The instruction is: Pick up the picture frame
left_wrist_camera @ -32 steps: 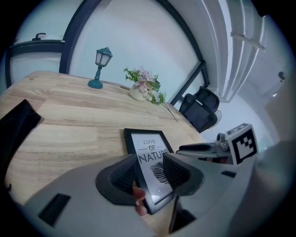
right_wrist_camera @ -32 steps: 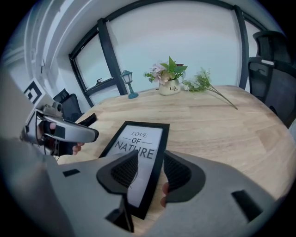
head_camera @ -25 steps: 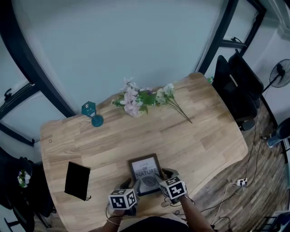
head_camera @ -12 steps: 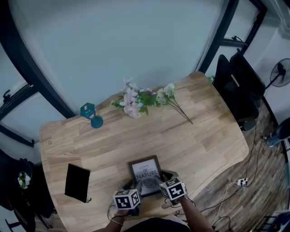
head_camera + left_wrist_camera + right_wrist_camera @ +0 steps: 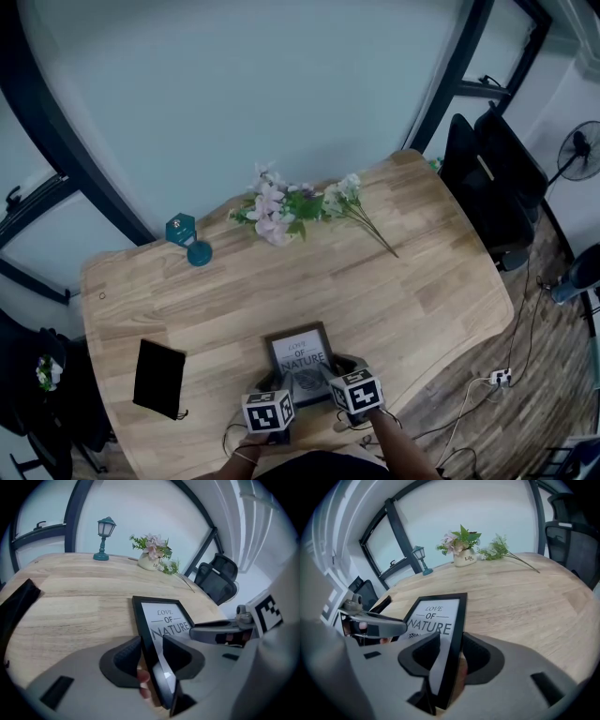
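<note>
The black picture frame (image 5: pixel 300 351) with the print "LOVE OF NATURE" lies near the front edge of the wooden table (image 5: pixel 422 281). Its near end sits between my two grippers. My left gripper (image 5: pixel 151 651) has just been closing, and its pads now press the frame's (image 5: pixel 166 618) left border from both sides. My right gripper (image 5: pixel 451 648) is shut on the right border of the frame (image 5: pixel 436 616). In the head view the left gripper (image 5: pixel 273 381) and right gripper (image 5: pixel 334 368) flank the frame's near corners. A fingertip shows behind each pair of jaws.
A flat black pouch (image 5: pixel 159 375) lies at the table's left. A teal lantern ornament (image 5: pixel 187 240) and a vase of flowers (image 5: pixel 291 206) stand along the far edge. Black office chairs (image 5: pixel 487 178) stand off the right end, and the table's front edge is just beneath my hands.
The left gripper has shifted right, in toward the frame, and its jaws have narrowed onto the left border. The right gripper and the frame have hardly moved.
</note>
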A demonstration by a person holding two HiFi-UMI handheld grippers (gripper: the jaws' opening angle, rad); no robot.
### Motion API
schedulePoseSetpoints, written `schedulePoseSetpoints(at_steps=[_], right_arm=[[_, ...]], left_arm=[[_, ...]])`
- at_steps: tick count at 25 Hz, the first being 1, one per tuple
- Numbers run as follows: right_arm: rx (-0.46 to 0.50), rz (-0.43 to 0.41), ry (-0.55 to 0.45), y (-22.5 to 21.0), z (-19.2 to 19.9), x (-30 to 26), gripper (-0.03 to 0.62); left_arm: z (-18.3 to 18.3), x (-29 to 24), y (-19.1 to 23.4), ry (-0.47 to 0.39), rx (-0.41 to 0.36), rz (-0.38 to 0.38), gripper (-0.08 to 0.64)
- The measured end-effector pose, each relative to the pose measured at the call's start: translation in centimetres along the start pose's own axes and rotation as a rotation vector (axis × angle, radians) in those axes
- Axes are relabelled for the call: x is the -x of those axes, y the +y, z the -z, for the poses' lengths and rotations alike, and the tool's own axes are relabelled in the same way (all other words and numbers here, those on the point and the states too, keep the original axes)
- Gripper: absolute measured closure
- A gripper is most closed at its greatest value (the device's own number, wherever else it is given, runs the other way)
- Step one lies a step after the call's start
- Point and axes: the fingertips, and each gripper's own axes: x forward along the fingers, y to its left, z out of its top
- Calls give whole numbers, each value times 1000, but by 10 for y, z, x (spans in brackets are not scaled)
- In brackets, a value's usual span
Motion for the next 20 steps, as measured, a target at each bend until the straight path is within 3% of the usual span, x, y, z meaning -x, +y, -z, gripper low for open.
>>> schedulePoseSetpoints(at_steps=[13,20], right_arm=[[17,33,-26,1,-3,5,454],[26,37,-67,6,-12,11,469]], left_arm=[[-1,4,-1,20,-17,-1,422],[-7,12,4,-6,-33,-12,457]])
